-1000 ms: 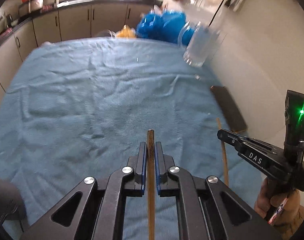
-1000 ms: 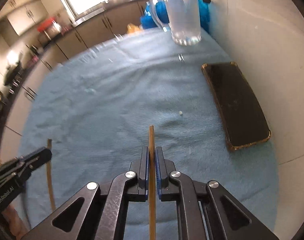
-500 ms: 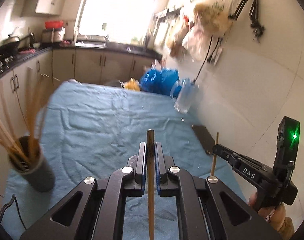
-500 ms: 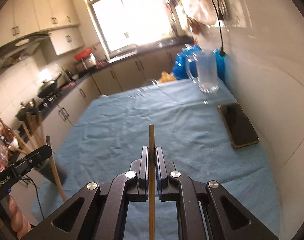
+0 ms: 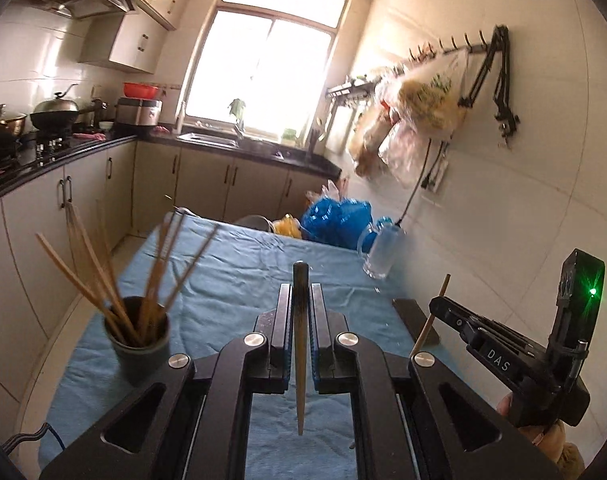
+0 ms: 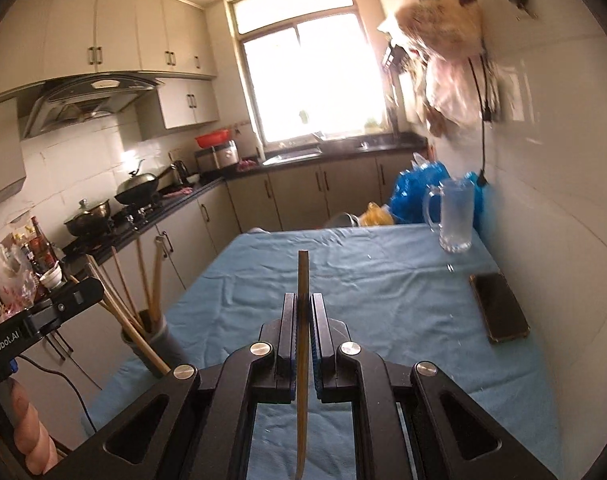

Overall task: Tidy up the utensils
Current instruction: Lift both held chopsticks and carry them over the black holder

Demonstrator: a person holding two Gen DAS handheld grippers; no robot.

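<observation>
Left wrist view, nearest first: the left gripper (image 5: 301,312) has its jaws clamped on a dark-tipped chopstick (image 5: 300,344), which runs straight along the gap toward 12 o'clock, its thin end hanging back toward the camera. At 4 o'clock the right gripper (image 5: 437,306) reaches in from the side, held by a hand (image 5: 543,436) of which only a little shows, and it grips a lighter chopstick (image 5: 431,316) that slants up toward 1 o'clock. At 9 o'clock a dark cup (image 5: 139,340) stands on the blue cloth (image 5: 239,280), near its left edge, with a bundle of chopsticks (image 5: 103,276) fanning out of it (somewhat blurred). Farther off at 1 o'clock lies a flat dark phone (image 5: 413,316) near the wall, and beyond it a clear glass mug (image 5: 383,252), with blue bags (image 5: 335,220) behind.

In the right wrist view, the right gripper's jaws are pressed together on its chopstick, which points to 12 o'clock. The left gripper enters at 9 o'clock, just in front of the cup. The phone sits at 3 o'clock beside the white wall, the mug at 1 o'clock. Farthest away are the counter (image 6: 335,156) and bright window (image 6: 307,80).
</observation>
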